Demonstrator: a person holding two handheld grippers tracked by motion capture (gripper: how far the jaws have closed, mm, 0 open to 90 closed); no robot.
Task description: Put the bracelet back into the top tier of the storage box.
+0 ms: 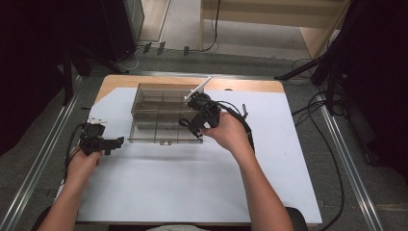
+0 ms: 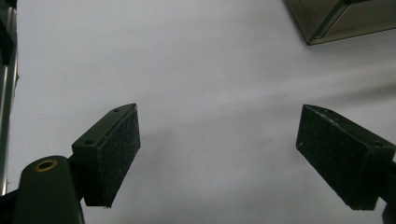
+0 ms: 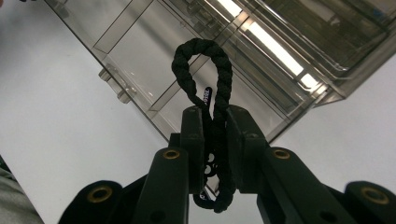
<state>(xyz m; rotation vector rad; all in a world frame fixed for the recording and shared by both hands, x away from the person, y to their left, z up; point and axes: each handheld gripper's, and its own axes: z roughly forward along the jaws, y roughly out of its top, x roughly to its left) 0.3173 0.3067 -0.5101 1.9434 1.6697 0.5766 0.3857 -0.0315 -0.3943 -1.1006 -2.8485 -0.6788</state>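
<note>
Right gripper (image 3: pixel 215 122) clenched on black cord (image 3: pixel 205 70), loop poking past jaws, hanging over box (image 1: pixel 163 113) near front wall, likely lined up for drop into compartment. Left gripper (image 2: pixel 219 154) released, jaws wide, nothing between, parked on counter (image 1: pixel 202 178) left of box, out of way.

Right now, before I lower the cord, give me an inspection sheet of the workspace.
Surface: table with pale sheet, bare in front.
Job's things: clear divided box, compartments look empty; black braided cord looped above the right jaws.
Clutter: nothing seen.
Grippers: right gripper shut on the cord, over the box's near right corner; left gripper open, holding nothing, left of the box.
Cables: black cables trail from the right gripper.
Surroundings: floor cables, wooden furniture behind.
</note>
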